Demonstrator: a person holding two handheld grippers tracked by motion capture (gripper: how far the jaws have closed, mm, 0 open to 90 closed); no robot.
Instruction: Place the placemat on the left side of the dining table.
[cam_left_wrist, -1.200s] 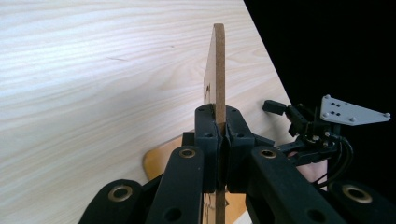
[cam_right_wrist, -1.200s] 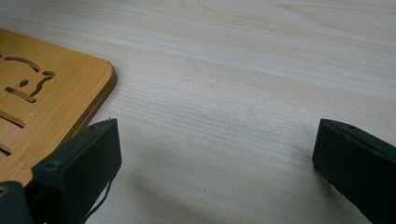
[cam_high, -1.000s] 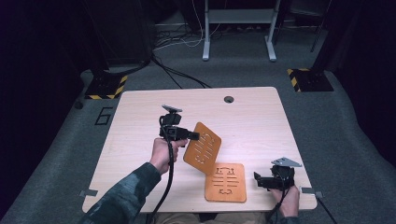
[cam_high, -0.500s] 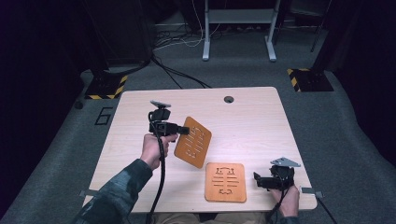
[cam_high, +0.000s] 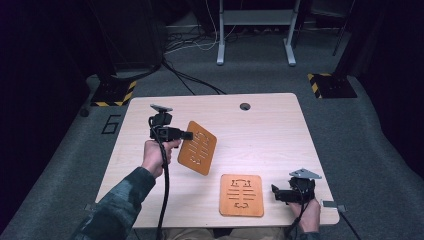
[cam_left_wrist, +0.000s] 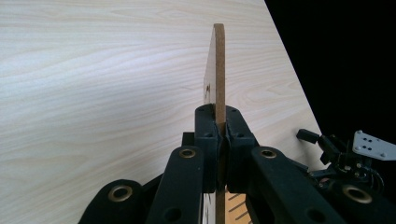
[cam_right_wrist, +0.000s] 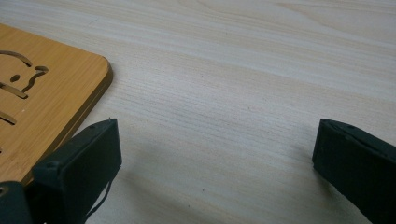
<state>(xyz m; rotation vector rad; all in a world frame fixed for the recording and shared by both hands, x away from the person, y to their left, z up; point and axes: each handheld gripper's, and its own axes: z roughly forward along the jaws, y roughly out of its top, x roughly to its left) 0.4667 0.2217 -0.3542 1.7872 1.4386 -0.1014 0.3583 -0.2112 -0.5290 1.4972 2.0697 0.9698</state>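
Observation:
My left gripper (cam_high: 187, 135) is shut on the edge of an orange wooden board (cam_high: 197, 148) with cut-out slots, held tilted above the left half of the table. In the left gripper view the board (cam_left_wrist: 217, 70) stands edge-on, clamped between the black jaws of the left gripper (cam_left_wrist: 218, 128). A second orange board (cam_high: 242, 194) with the same slots lies flat near the front edge. My right gripper (cam_high: 275, 191) rests on the table just right of it, jaws open. In the right gripper view the flat board (cam_right_wrist: 44, 98) lies beside the left jaw, and the right gripper (cam_right_wrist: 215, 154) holds nothing.
The light wooden table (cam_high: 260, 135) has a round cable hole (cam_high: 244, 106) at its far edge. A metal stand (cam_high: 255, 30) and cables lie on the grey floor behind. Yellow-black striped blocks (cam_high: 330, 85) sit at the far corners.
My left gripper has carried the tilted board leftward, away from the flat board. The right gripper has stayed where it was.

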